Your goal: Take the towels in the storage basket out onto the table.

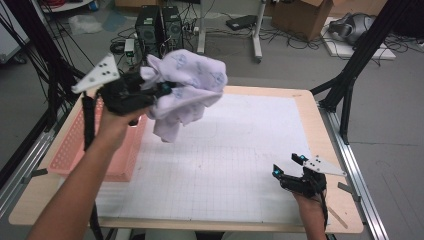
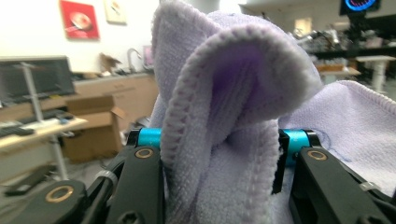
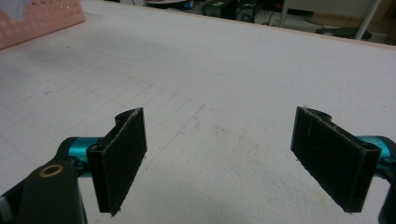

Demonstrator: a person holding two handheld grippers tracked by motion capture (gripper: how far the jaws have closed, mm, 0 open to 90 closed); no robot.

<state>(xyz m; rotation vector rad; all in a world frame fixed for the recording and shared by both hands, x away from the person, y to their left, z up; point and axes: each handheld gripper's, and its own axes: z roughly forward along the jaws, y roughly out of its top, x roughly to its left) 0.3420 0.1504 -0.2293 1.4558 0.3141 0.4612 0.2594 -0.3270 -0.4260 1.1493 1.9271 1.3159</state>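
A person's left gripper [image 1: 159,91] is clamped on a bunched lilac towel [image 1: 187,85], holding it in the air just beside a pink perforated basket [image 1: 70,150] at the table's left edge. The right gripper [image 1: 289,169] rests on the gridded white mat [image 1: 225,165], jaws wide apart and empty. Judging by this, the towel is lifted but not yet set down.
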